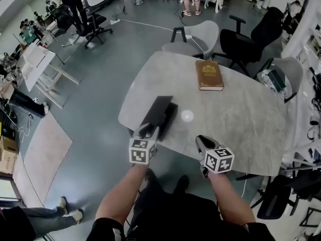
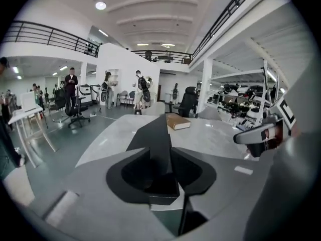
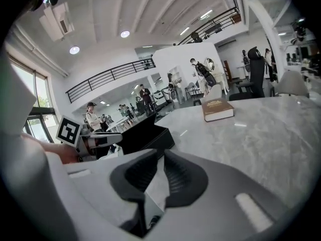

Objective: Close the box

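Black box sits at near-left edge of grey stone-look tabletop, lid up. Step: lid approach. Left gripper jaws approx. half open, lid edge between, no clamp evident. Right gripper jaws at narrow gap, empty. Next: swing lid down onto base. Book far side; chairs beyond.

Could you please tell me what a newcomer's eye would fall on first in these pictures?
Probably the black rectangular box with its lid raised, at the near left edge of the grey marble-look table. The left claw is at it, with the lid between its parted jaws. Next comes the brown hardcover book with a gold-stamped cover, lying flat towards the table's far side.
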Demonstrator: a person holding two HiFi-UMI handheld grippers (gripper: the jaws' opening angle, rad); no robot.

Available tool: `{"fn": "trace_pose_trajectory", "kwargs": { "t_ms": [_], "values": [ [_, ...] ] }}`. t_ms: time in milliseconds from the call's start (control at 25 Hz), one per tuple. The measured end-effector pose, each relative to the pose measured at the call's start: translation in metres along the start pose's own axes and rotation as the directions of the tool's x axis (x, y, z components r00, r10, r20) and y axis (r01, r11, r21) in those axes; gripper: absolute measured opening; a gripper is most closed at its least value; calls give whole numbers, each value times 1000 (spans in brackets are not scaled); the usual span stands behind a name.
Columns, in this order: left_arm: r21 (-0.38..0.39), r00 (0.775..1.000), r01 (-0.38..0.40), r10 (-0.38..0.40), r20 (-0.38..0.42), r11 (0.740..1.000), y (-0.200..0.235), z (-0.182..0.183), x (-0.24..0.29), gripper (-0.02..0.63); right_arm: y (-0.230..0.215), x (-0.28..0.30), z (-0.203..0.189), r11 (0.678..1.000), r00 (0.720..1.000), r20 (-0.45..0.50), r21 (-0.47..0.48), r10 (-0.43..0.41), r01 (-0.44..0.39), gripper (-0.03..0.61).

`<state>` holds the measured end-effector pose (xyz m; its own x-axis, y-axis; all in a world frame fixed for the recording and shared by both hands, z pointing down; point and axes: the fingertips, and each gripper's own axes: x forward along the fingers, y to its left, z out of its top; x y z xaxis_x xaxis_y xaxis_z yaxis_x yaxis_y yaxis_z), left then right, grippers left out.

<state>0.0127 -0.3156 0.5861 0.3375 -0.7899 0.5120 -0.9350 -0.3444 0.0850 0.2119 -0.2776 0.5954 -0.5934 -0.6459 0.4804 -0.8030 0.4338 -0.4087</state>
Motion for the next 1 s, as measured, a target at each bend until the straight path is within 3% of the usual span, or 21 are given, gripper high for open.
{"fn": "trace_pose_trajectory", "kwargs": {
  "t_ms": [280, 720, 1000],
  "values": [
    [59, 997, -42, 46, -58, 997, -11, -13, 7, 141, -11, -15, -17, 999, 1000, -15, 49, 14, -13, 38],
    [291, 978, -92, 141, -153, 952, -23, -38, 27, 143, -24, -25, -31, 995, 1000, -17, 98, -4, 6, 38],
    [329, 973, -78, 144, -182, 941, -27, -48, 33, 153, -26, -37, -30, 991, 1000, -2, 131, -5, 5, 38]
  ]
}}
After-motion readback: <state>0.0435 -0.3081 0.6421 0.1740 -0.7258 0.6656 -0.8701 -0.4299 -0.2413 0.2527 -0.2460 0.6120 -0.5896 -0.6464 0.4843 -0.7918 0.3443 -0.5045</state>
